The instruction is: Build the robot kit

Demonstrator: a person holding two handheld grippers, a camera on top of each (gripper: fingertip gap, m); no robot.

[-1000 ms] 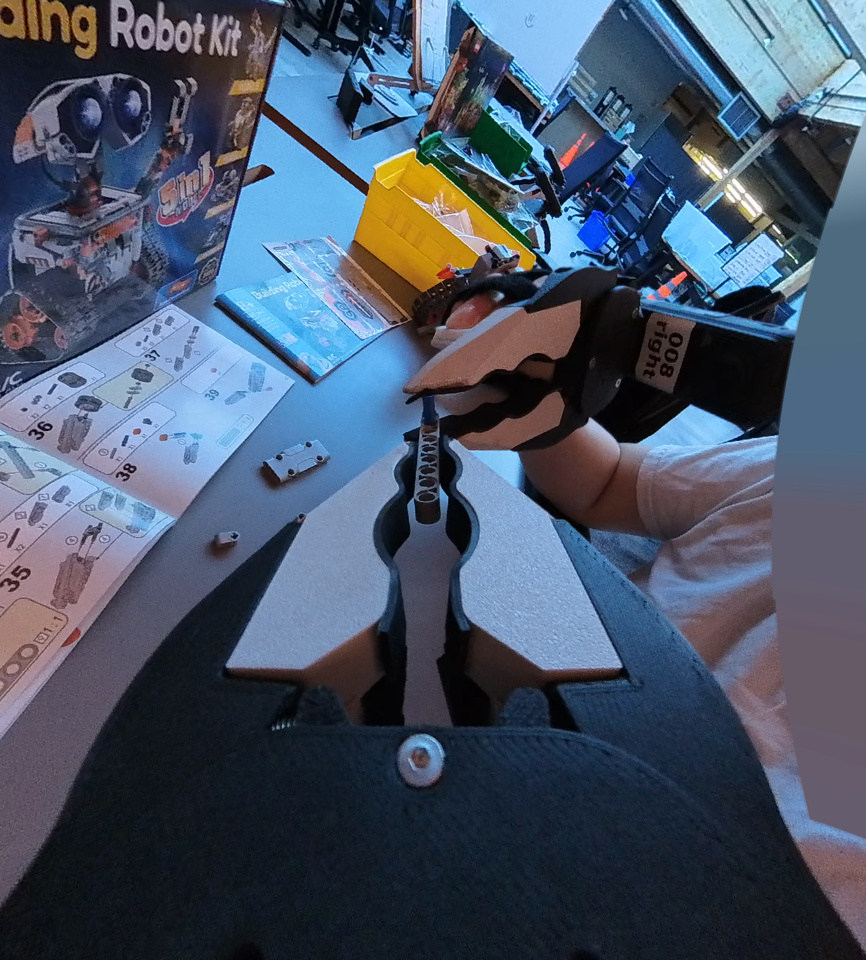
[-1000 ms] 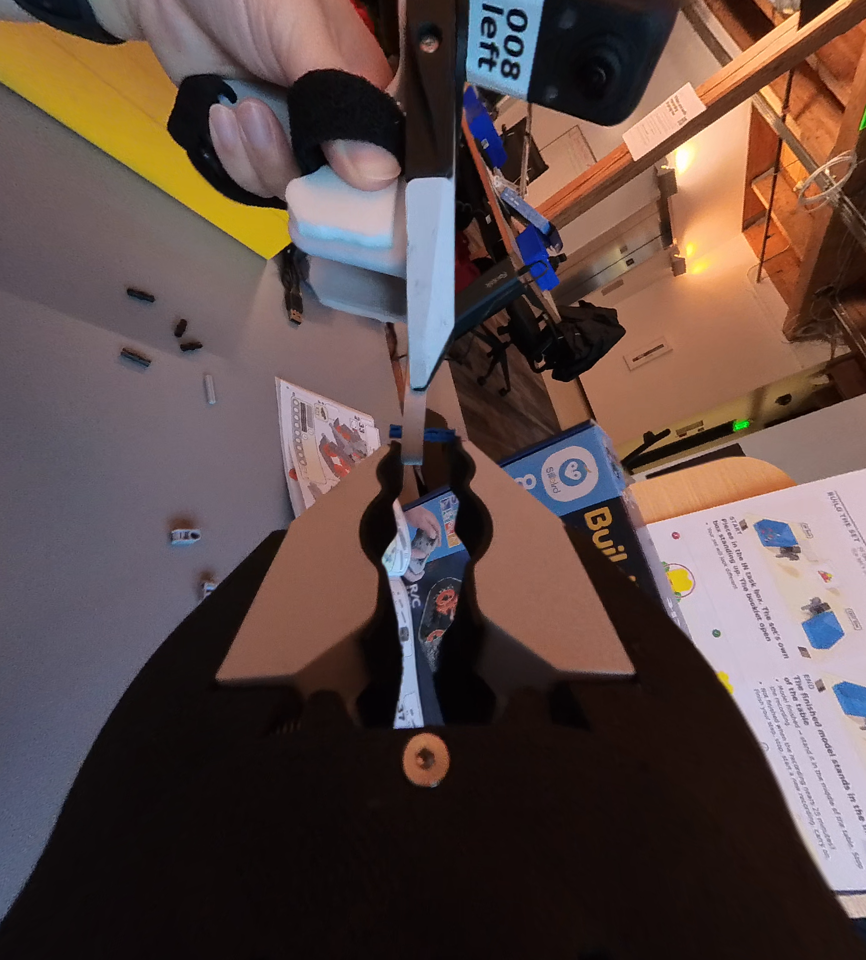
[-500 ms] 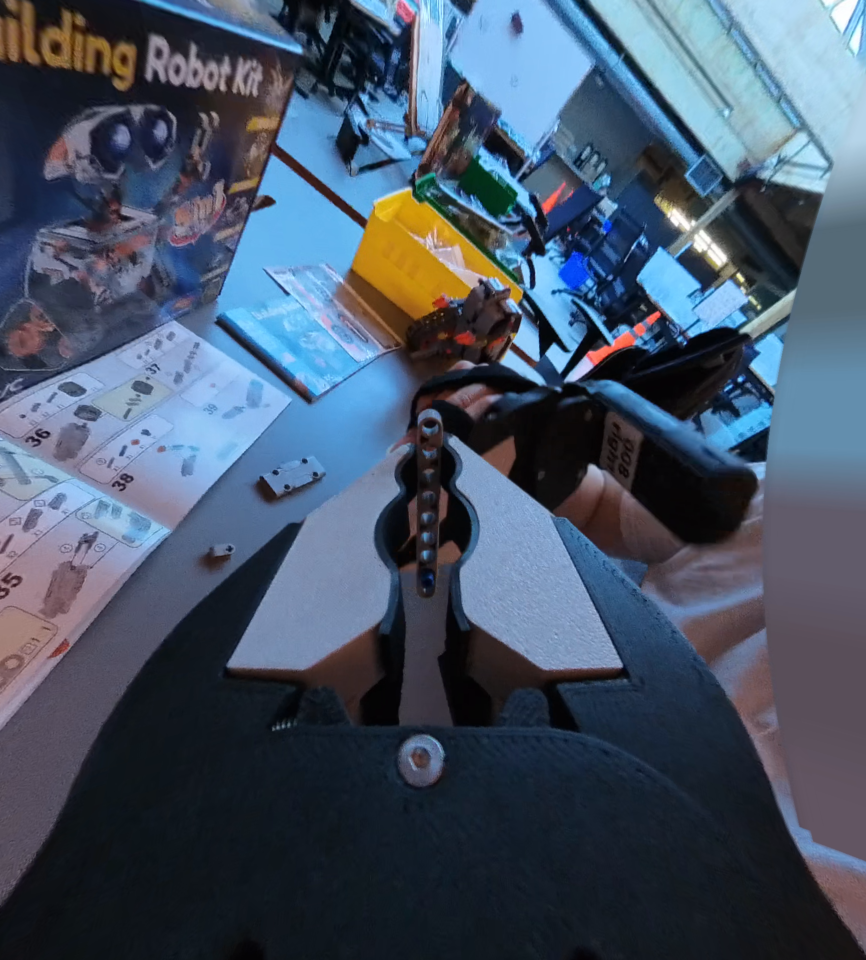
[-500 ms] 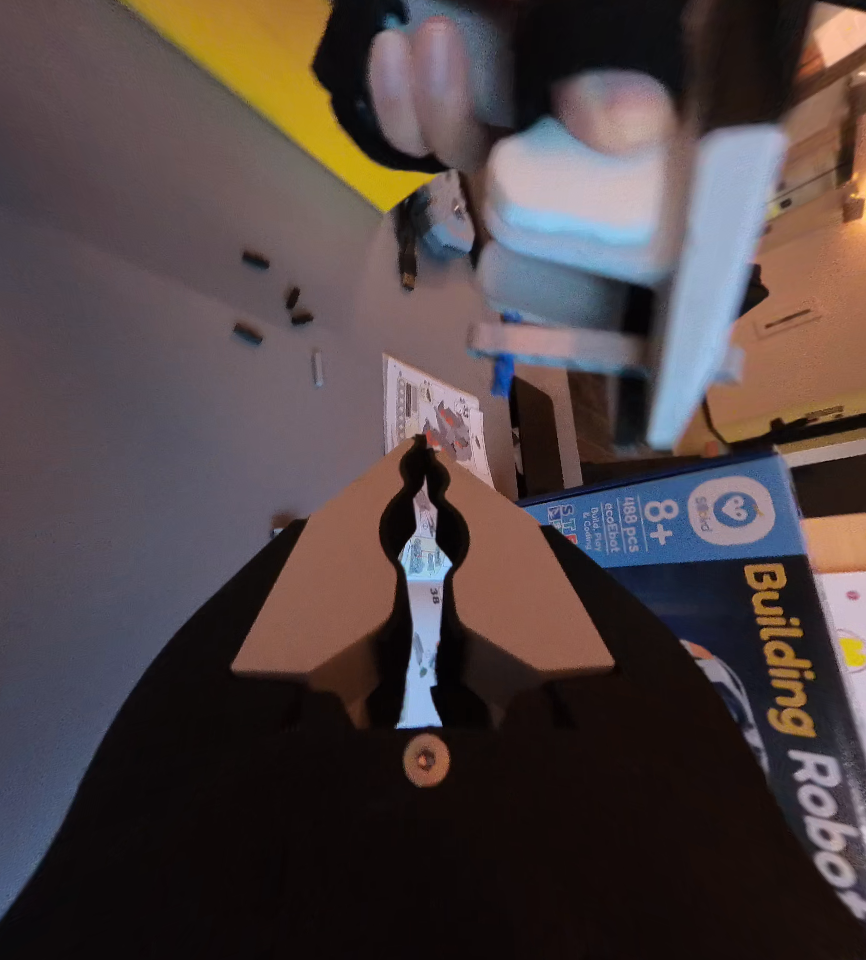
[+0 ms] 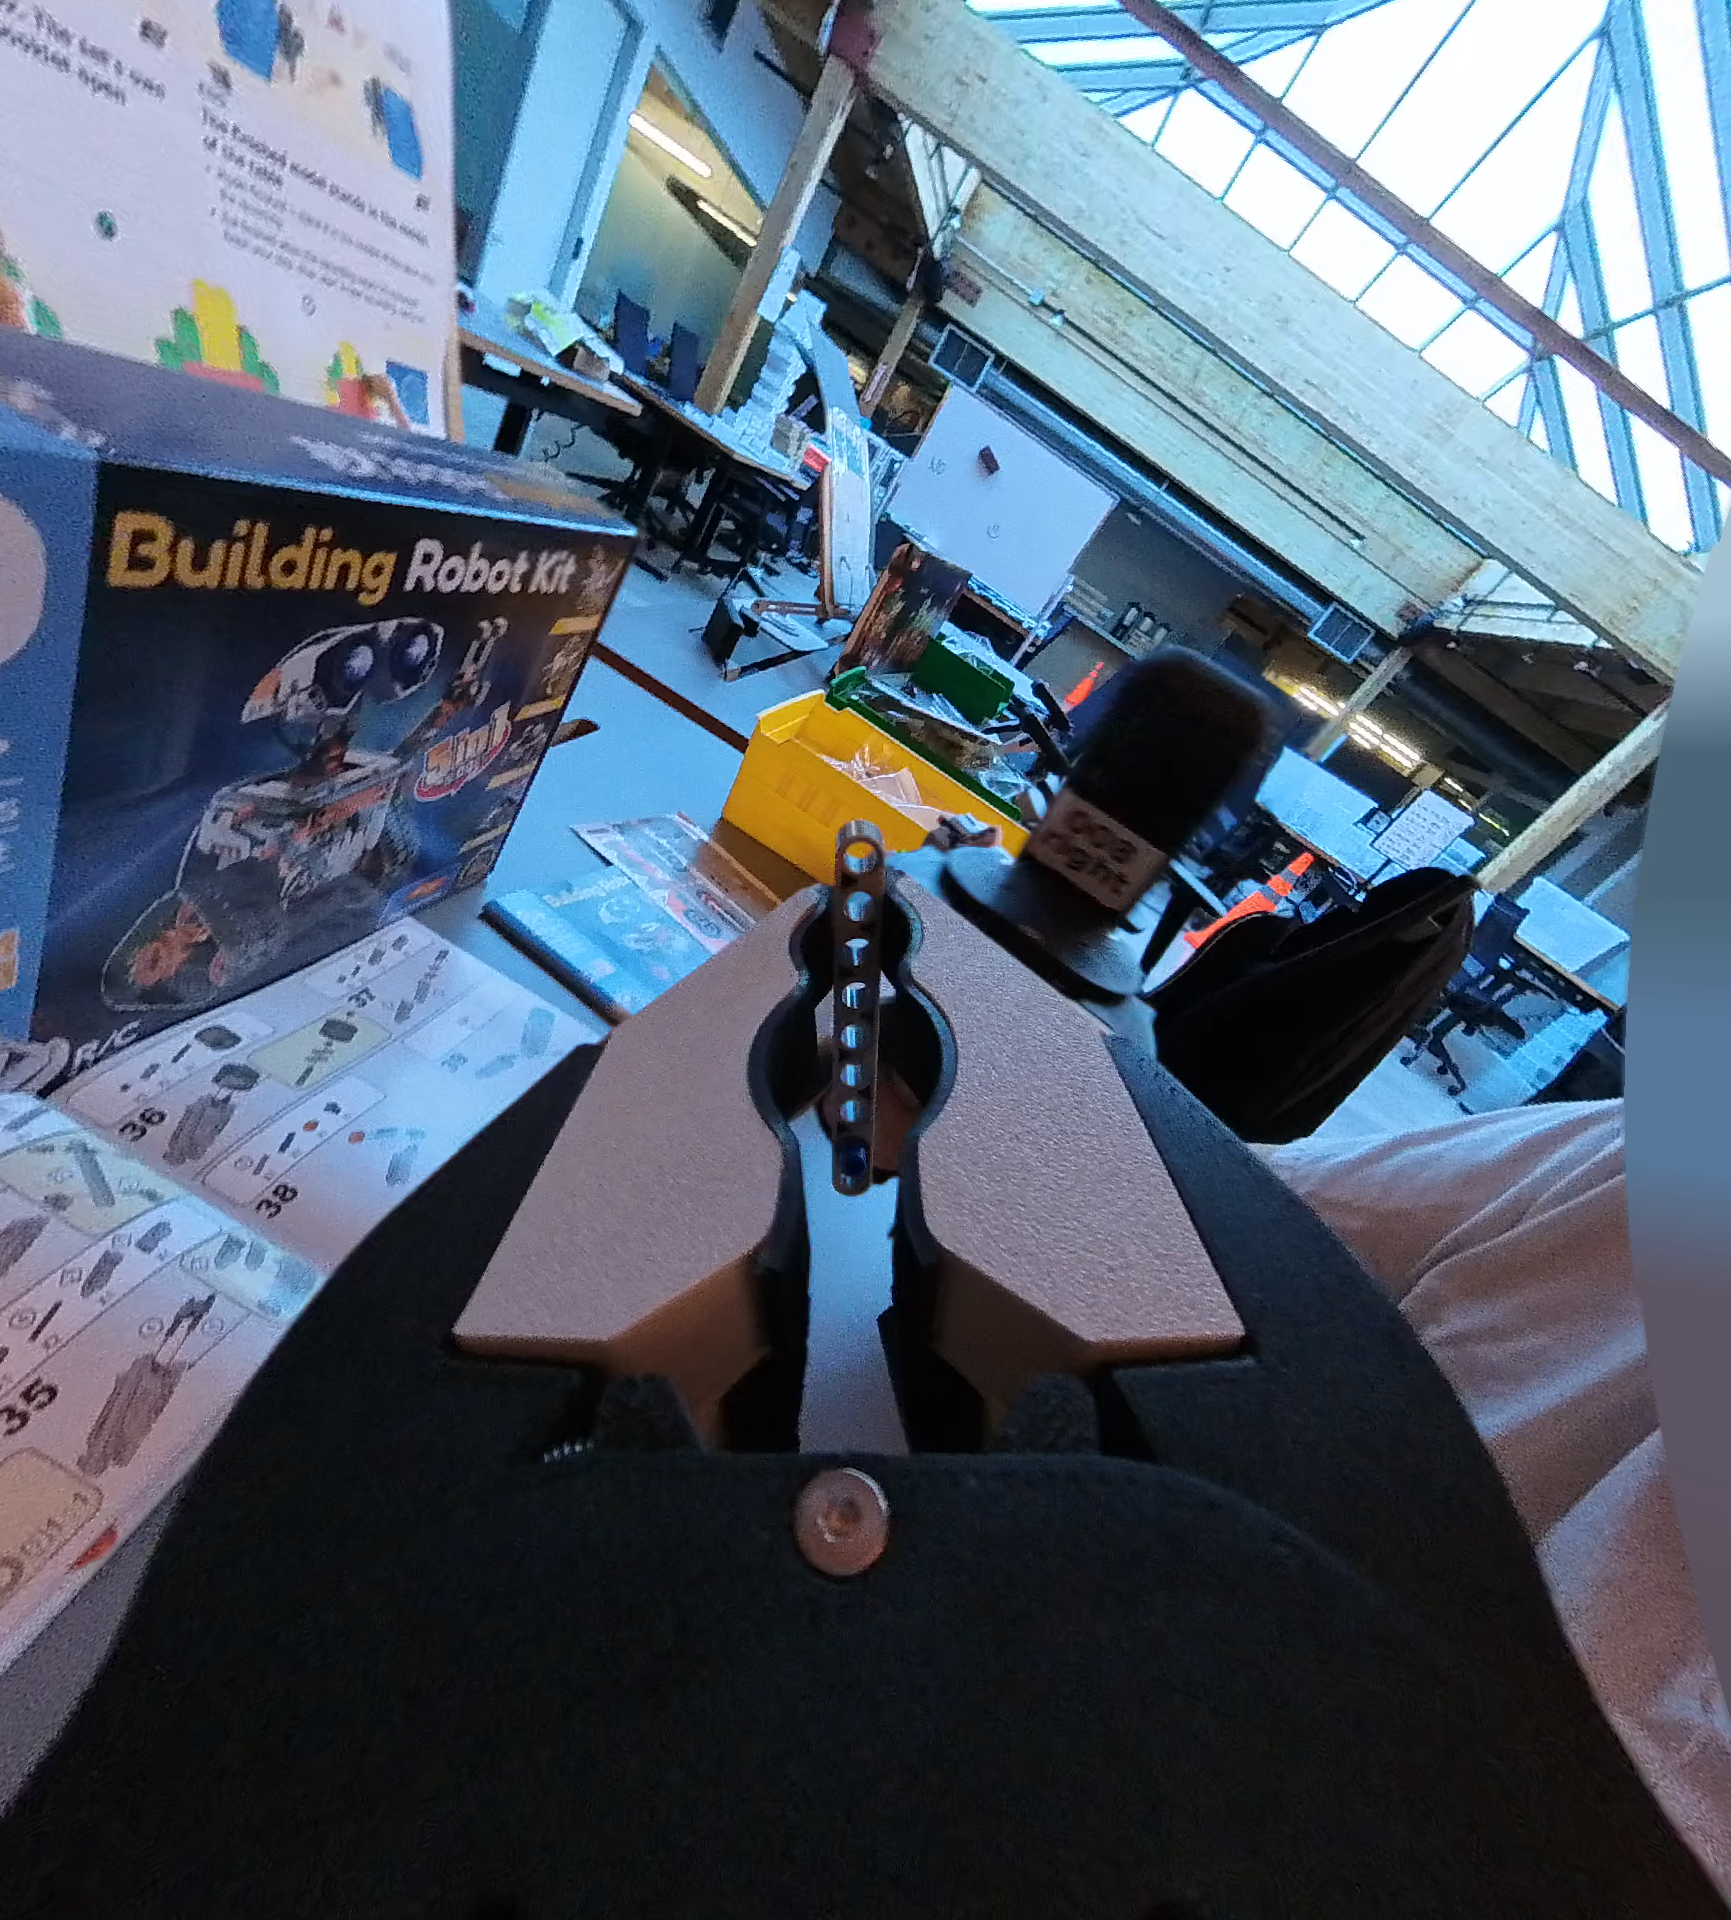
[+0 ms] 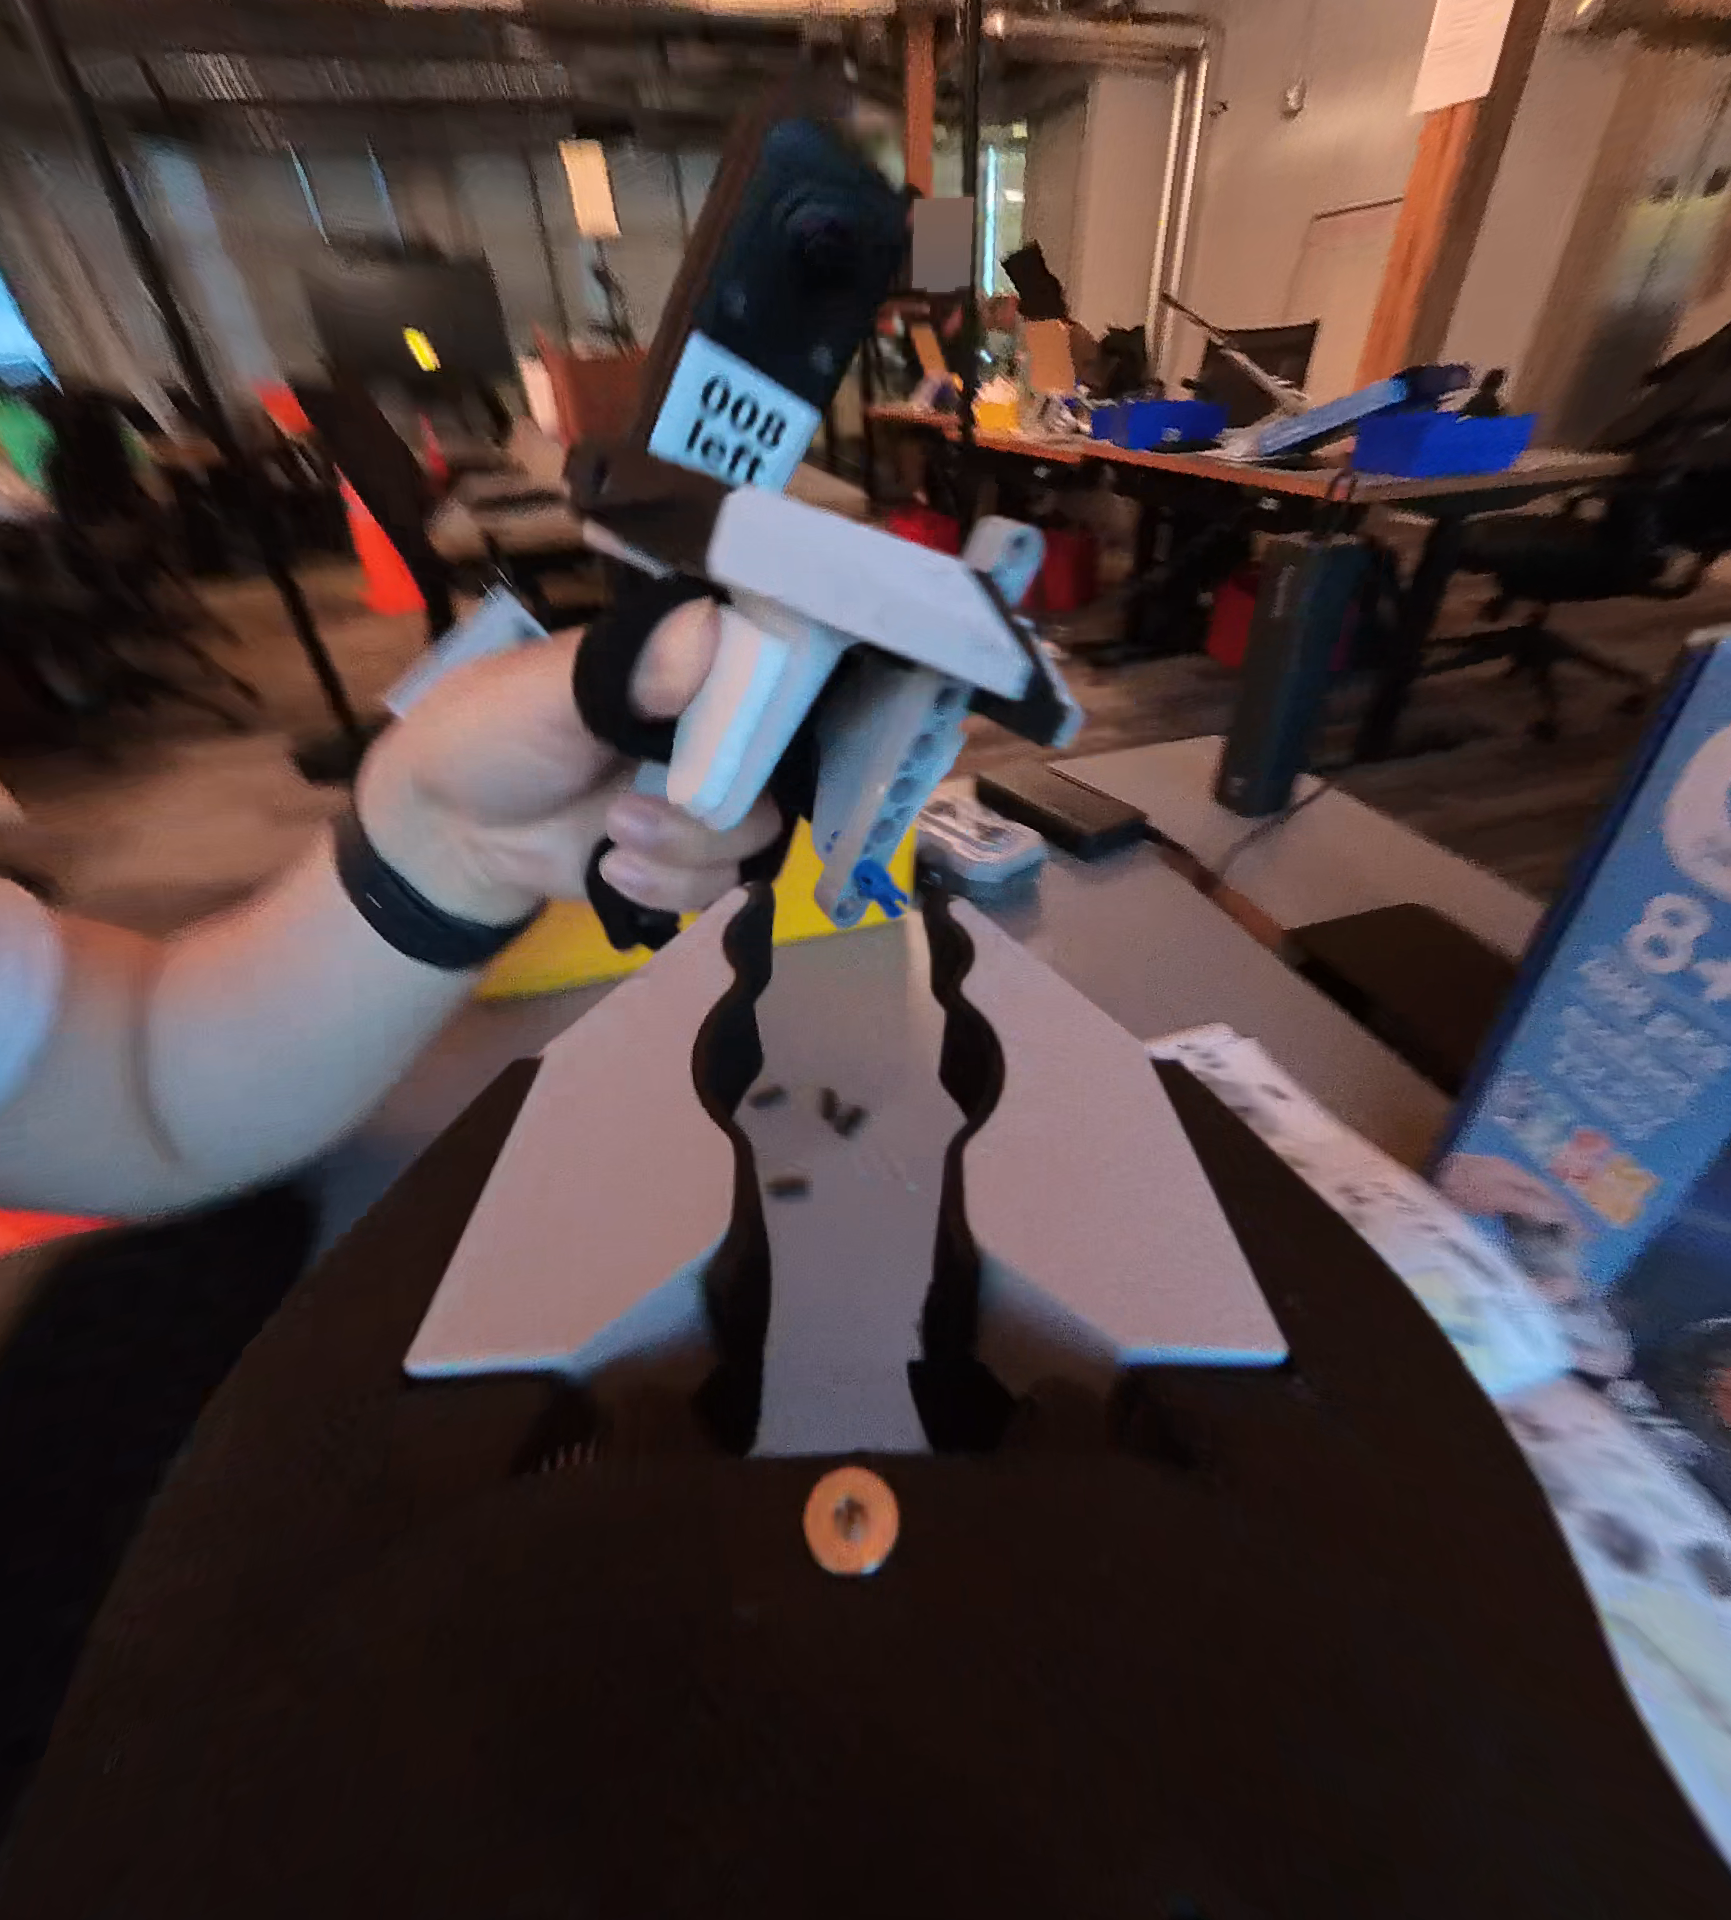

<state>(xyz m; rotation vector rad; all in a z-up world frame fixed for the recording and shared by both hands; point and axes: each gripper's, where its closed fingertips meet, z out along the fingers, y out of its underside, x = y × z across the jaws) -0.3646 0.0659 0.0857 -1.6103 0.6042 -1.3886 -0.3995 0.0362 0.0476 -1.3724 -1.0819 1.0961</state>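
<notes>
My left gripper (image 5: 853,904) is shut on a thin grey beam with holes (image 5: 856,1003) and holds it upright above the table. A small blue pin (image 5: 848,1162) sits in the beam's lower end. My right gripper (image 6: 840,904) is open and empty. It sits just below the beam (image 6: 897,769) and its blue pin (image 6: 879,885). In the right wrist view a hand holds the left gripper (image 6: 871,613) in the air. The right gripper's black body (image 5: 1100,862) shows behind the beam in the left wrist view.
A blue robot kit box (image 5: 300,707) stands at the left on the grey table, with an open instruction booklet (image 5: 217,1101) in front. A yellow bin (image 5: 799,779) sits farther back. Several small dark parts (image 6: 809,1117) lie on the table. The box (image 6: 1671,935) stands to the right. Tip to tip, the grippers are about 6 cm apart.
My right gripper has come off the beam's pin end, swung round and opened. My left gripper has tilted up with the beam still in it.
</notes>
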